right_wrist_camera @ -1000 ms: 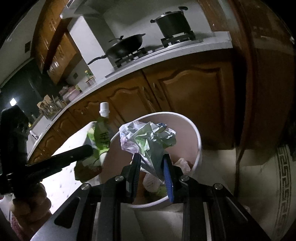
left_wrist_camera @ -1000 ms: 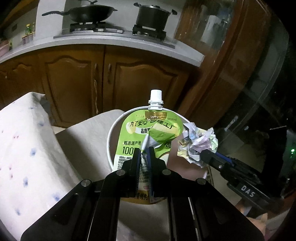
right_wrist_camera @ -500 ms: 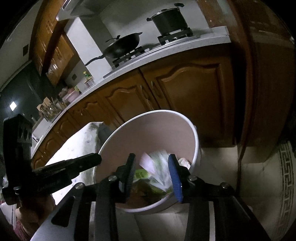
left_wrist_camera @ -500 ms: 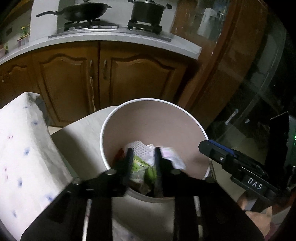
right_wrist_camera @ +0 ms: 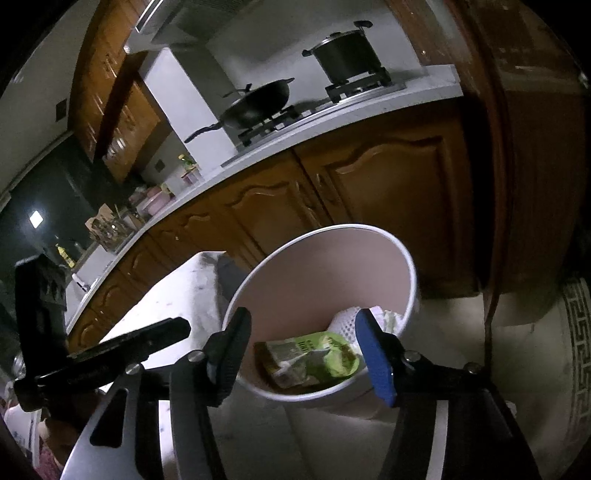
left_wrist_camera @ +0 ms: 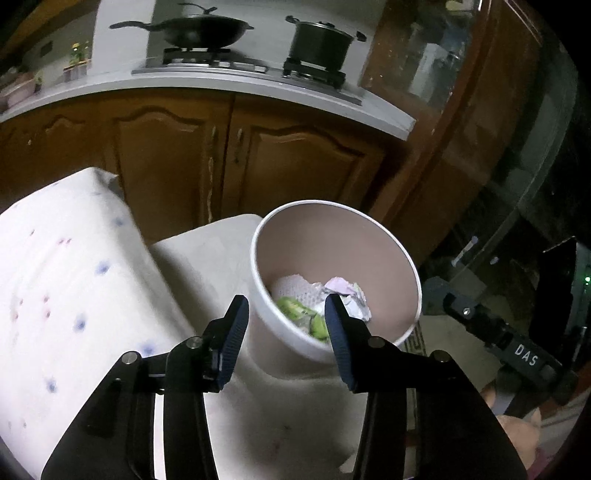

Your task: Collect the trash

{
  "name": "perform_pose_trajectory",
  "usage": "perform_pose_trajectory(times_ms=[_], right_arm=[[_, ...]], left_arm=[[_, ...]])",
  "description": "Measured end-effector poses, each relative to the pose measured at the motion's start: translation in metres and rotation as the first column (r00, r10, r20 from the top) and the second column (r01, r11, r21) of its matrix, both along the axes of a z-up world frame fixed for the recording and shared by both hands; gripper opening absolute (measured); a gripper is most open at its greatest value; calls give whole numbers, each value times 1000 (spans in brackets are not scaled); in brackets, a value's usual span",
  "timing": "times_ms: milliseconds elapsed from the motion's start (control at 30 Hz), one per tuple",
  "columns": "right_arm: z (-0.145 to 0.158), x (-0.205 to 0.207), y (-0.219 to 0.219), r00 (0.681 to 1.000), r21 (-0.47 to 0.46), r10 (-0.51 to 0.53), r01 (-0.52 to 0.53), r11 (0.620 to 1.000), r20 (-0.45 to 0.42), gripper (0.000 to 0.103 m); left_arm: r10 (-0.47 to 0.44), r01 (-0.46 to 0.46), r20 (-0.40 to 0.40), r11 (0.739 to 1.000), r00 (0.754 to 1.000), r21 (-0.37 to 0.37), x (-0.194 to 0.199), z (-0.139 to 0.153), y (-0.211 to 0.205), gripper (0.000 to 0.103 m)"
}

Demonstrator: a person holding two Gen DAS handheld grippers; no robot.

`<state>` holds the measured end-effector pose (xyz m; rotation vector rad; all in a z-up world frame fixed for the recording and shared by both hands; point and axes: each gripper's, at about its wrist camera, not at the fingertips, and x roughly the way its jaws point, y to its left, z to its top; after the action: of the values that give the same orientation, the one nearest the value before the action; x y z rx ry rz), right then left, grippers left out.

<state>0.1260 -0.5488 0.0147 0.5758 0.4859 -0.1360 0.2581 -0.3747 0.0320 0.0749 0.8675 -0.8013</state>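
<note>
A white round trash bin [left_wrist_camera: 369,221] with a pinkish inside stands on the floor; it also shows in the right wrist view [right_wrist_camera: 402,254]. Inside lie a green drink pouch [right_wrist_camera: 314,358], a crumpled paper ball [left_wrist_camera: 351,299] and a white mesh wrapper [left_wrist_camera: 295,288]. My left gripper [left_wrist_camera: 286,332] is open and empty just above the bin's near rim. My right gripper [right_wrist_camera: 304,350] is open and empty, also over the near rim. The left gripper shows at the left of the right wrist view [right_wrist_camera: 110,354], and the right gripper at the right of the left wrist view [left_wrist_camera: 509,347].
A white cushion with blue and pink dots [left_wrist_camera: 62,295] lies left of the bin. Brown kitchen cabinets [left_wrist_camera: 258,158] stand behind it, with a wok [left_wrist_camera: 199,31] and a pot [left_wrist_camera: 321,42] on the stove. A patterned rug [right_wrist_camera: 576,350] lies at the right.
Both grippers opened. The green pouch dropped from the left gripper and the crumpled paper from the right gripper into the bin. Both jaws have since widened further.
</note>
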Motion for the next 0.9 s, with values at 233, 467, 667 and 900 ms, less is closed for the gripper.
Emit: perform_pose_trajectory(times_ms=[233, 467, 667, 900], right_arm=[[8, -9, 21, 1000, -2, 6, -6, 1000, 22, 65], [14, -26, 51, 999, 6, 6, -6, 1000, 49, 84], [18, -48, 94, 994, 3, -6, 6, 1000, 107, 99], [14, -66, 146, 991, -35, 15, -10, 999, 135, 101]], left_arm=[[38, -38, -7, 999, 999, -9, -12, -2, 37, 47], [99, -98, 1, 994, 995, -41, -36, 1, 89, 68], [187, -182, 57, 980, 981, -73, -71, 7, 155, 91], [288, -278, 125, 956, 950, -88, -102, 5, 218, 96]])
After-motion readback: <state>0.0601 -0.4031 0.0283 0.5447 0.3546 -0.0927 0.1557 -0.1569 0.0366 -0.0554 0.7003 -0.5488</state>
